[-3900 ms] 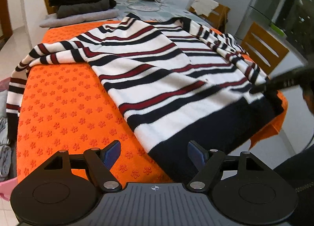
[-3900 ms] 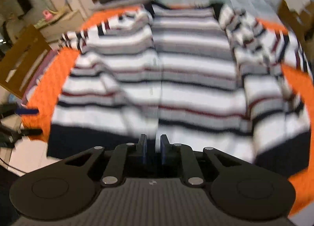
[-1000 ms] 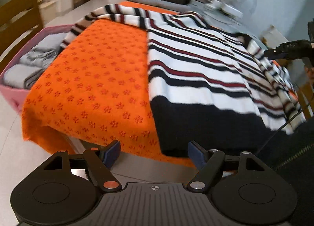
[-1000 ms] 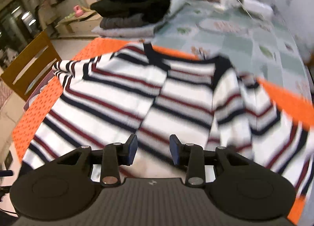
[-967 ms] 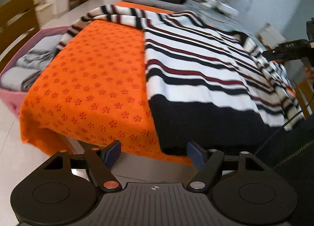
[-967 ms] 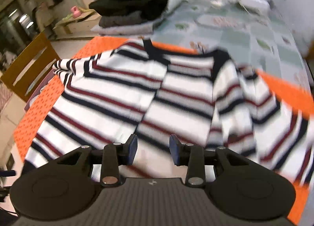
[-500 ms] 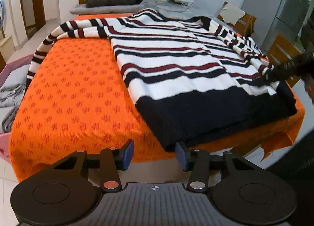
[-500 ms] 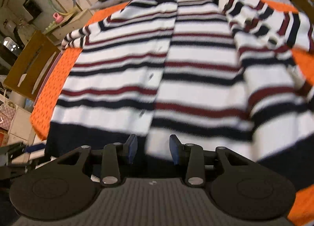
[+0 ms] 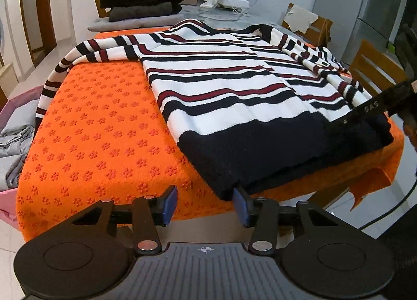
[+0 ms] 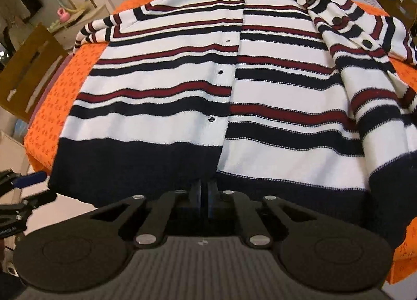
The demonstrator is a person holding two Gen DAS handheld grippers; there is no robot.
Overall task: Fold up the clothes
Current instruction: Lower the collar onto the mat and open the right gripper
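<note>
Since the frame a second ago, right gripper (image 10: 204, 197) has come down from above the cardigan's chest to its near hem, and its jaws, then parted, are now closed together; the dark hem band lies right at the fingertips, at the bottom of the front opening, but whether cloth is pinched between them cannot be told from the pictures. Left gripper (image 9: 204, 204) has narrowed from a wider spread and now sits about half open at the near left corner of the hem; nothing is pressed between its blue pads (image 9: 169, 204); the right pad stands just beside the hem corner, the left pad over the orange mat.

Striped cardigan (image 9: 234, 86) lies flat, front up, on the orange mat (image 9: 99, 127), which covers the near end of the table; hem runs along the near edge; neckline points to the far edge. Left front panel lies closed over the body; right front panel is turned back toward the right edge, its buttons (image 10: 367, 43) showing. Left sleeve (image 9: 78, 57) runs along the far left of the mat and hangs over the left edge.

Folded dark clothes (image 9: 140, 0) are stacked at the far end of the table; grey garments (image 9: 15, 138) sit in a pink basket beside the left edge.
</note>
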